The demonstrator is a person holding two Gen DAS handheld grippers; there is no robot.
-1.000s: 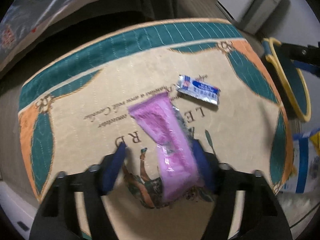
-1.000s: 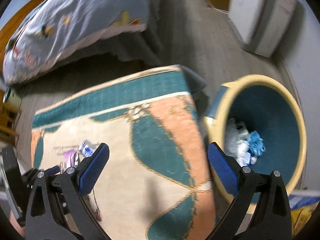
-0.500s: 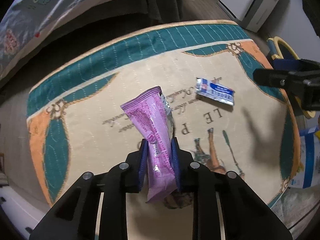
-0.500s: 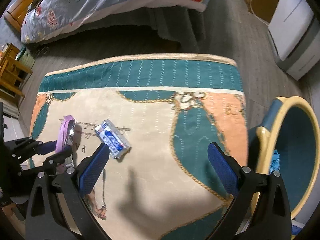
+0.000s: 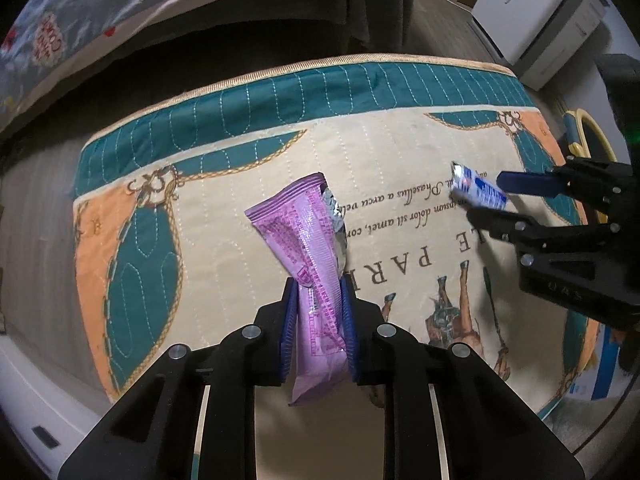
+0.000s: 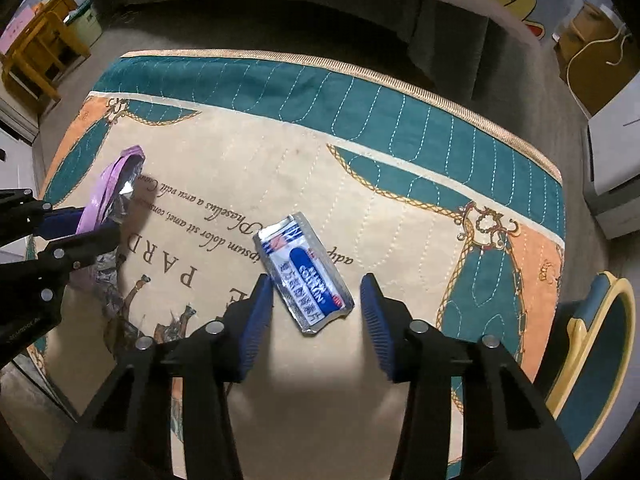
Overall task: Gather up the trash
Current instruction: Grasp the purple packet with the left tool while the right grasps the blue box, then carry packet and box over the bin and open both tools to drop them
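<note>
A pink wrapper with a silver inside hangs lifted off the mat, and my left gripper is shut on its lower part. From the right wrist view the same pink wrapper shows edge-on at the left. A blue-and-white silver sachet lies flat on the patterned mat. My right gripper hangs over it with the jaws closing; the sachet's near end lies between the pads, which stand apart from it. The left wrist view shows the sachet and the right gripper at the right.
A teal bin with a yellow rim stands off the mat's right edge. A bed with a printed quilt runs along the far side. White furniture sits at the far right, and a wooden stool at the far left.
My left gripper closed on the pink wrapper and lifted it off the mat. My right gripper swung from the bin to over the sachet, came down, and its jaws narrowed.
</note>
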